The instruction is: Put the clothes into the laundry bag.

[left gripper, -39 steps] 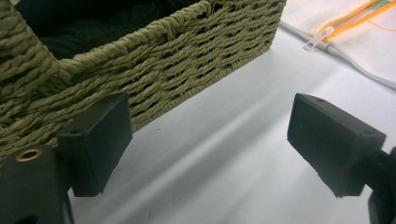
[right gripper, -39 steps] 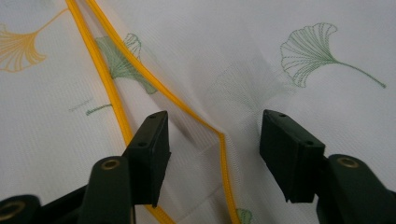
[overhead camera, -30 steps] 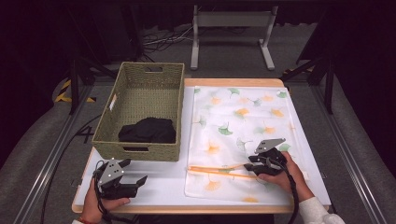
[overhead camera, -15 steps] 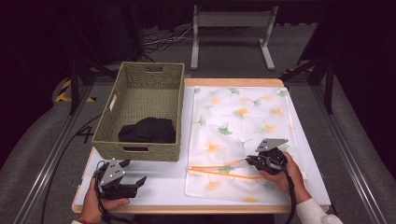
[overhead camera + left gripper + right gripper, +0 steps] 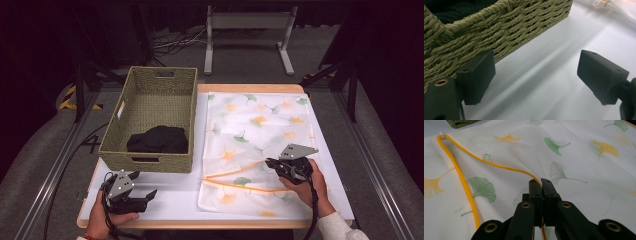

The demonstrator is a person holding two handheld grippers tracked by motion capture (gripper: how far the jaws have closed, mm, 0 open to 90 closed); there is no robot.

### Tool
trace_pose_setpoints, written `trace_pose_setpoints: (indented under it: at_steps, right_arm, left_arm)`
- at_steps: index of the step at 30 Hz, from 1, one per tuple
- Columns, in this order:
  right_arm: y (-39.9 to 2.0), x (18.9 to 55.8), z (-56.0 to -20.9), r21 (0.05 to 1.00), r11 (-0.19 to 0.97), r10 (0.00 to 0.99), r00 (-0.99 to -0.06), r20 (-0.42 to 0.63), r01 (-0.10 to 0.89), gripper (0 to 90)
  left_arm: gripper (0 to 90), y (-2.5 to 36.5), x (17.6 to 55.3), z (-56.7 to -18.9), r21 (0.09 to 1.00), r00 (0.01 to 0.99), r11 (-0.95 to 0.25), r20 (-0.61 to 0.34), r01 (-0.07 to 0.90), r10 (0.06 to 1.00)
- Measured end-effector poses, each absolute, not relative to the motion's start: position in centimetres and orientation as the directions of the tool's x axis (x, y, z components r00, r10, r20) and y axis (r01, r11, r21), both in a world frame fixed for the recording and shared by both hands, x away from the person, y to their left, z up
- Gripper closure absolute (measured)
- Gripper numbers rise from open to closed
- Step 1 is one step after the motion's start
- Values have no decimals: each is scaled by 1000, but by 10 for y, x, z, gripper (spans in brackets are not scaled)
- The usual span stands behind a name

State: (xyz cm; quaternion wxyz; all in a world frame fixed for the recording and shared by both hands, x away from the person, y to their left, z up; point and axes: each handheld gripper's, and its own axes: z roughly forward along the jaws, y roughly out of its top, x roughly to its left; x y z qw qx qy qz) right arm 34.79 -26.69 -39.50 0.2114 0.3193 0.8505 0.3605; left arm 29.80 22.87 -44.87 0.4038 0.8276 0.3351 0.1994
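- The mesh bag [image 5: 260, 145], white with ginkgo leaves, lies flat on the right half of the table [image 5: 170, 195], its orange zipper [image 5: 461, 180] open near the front edge.
- The right tool [image 5: 274, 165] is clamped on the zipper's upper edge, jaws together.
- The basket [image 5: 150, 160] sits at the left, a black cloth [image 5: 157, 140] inside.
- The left tool [image 5: 145, 195] rests at the front-left corner, jaws apart, holding nothing.
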Motion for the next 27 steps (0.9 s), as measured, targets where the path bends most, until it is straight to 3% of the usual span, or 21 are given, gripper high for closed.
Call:
trace_pose_setpoints:
  at_steps: [27]
  right_arm:
    - [-250,344,-355,818,509,708,-671,-220,270,887]
  left_arm:
    - [158,237,299,-435,840,679,-412,74,353,731]
